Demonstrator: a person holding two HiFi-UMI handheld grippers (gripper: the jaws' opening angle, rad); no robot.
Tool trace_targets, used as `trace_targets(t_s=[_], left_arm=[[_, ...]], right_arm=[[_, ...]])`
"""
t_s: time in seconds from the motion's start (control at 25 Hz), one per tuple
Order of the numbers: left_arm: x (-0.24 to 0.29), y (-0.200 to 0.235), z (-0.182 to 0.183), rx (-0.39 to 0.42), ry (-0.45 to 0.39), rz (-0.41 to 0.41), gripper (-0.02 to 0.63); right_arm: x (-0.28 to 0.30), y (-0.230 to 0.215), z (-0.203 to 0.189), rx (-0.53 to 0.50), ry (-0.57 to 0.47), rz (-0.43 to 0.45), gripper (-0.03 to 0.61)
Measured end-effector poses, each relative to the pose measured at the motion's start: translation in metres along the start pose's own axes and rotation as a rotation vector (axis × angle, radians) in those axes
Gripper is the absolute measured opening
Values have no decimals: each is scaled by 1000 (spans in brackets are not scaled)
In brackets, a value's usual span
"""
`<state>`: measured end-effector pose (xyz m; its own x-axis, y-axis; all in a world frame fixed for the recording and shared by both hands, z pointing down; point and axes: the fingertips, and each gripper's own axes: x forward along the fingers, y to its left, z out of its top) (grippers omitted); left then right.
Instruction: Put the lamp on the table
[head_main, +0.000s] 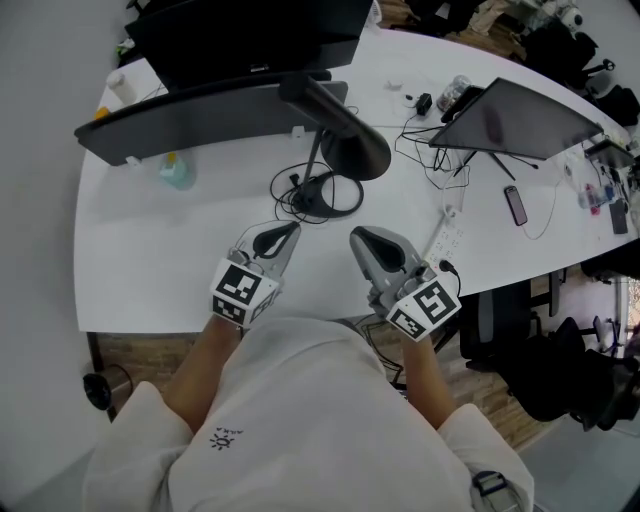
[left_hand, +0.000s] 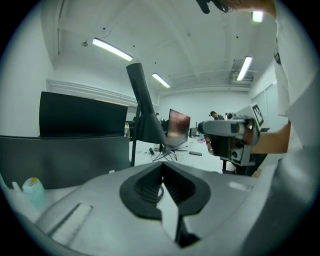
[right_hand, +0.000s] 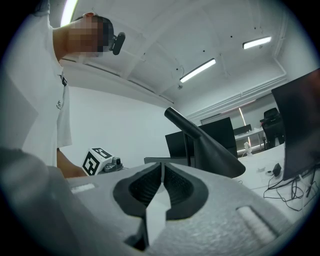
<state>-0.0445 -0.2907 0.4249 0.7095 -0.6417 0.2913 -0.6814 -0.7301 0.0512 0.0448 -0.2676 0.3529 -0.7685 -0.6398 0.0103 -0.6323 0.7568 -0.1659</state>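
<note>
The black desk lamp (head_main: 340, 128) stands on the white table (head_main: 150, 260), its round base (head_main: 318, 196) ringed by a black cable and its long head tilted to the right. Both grippers hover over the table's front edge, short of the lamp base and apart from it. My left gripper (head_main: 290, 232) is shut with nothing in it, and my right gripper (head_main: 358, 238) is shut and empty too. The lamp (left_hand: 144, 107) rises beyond the closed left gripper (left_hand: 162, 172) in its own view. The lamp (right_hand: 207, 145) also shows past the closed right gripper (right_hand: 162, 172).
A curved dark monitor (head_main: 190, 120) and a second screen (head_main: 250, 40) stand behind the lamp. A teal bottle (head_main: 178, 172) sits at the left. To the right are a propped tablet (head_main: 520, 120), a phone (head_main: 516, 205), a power strip (head_main: 446, 235) and loose cables. A black chair (head_main: 545, 375) stands beside the table.
</note>
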Motion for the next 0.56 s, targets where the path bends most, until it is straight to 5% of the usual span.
trace_targets(t_s=[0.56], left_arm=[[0, -9, -7, 1, 14, -30, -6]], right_arm=[[-9, 1, -4, -22, 18, -40, 18]])
